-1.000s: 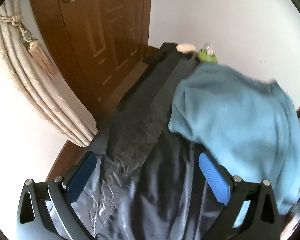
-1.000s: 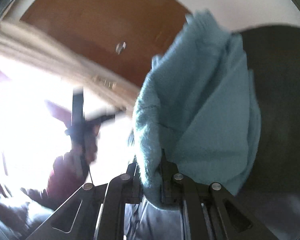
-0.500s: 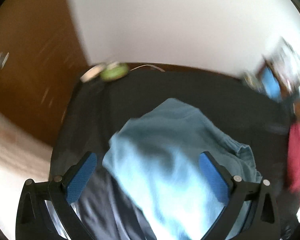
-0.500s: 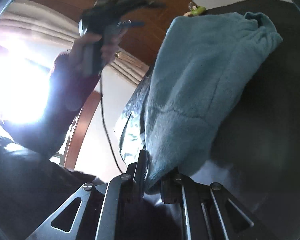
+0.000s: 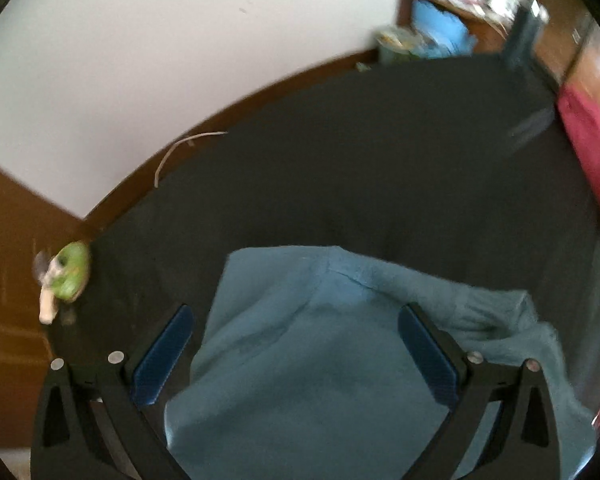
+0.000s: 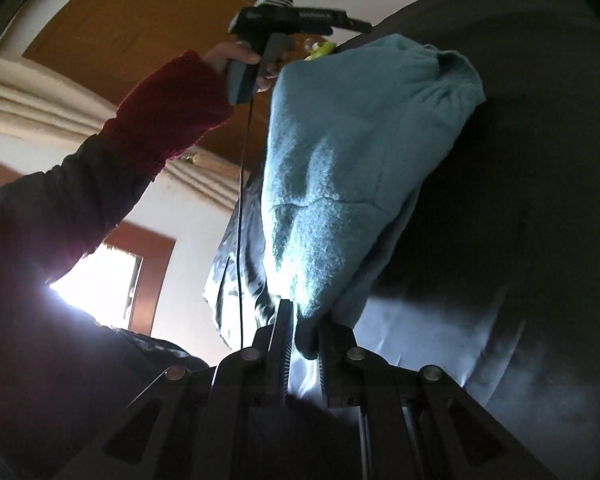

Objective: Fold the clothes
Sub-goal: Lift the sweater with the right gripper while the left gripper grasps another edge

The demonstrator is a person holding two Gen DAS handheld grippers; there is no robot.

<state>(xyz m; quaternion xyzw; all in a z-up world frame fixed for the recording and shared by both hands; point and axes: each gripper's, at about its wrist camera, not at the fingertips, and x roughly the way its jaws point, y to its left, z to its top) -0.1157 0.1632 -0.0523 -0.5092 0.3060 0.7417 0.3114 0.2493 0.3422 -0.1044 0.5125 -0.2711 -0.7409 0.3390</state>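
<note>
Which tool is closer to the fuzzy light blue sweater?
Right. The right tool is shut on an edge of the fuzzy light blue sweater, touching it. The left tool hangs open above the sweater, pads apart with nothing pinched between them.

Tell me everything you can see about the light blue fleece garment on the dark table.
The light blue fleece garment looks soft and fuzzy, with a visible seam and a bunched, gathered end. It lies rumpled, not yet folded flat, on the dark table. The right gripper is shut on one edge of it, lifting that part. The left gripper is open above it, its blue-padded fingers straddling the cloth; whether they touch it cannot be told.
</note>
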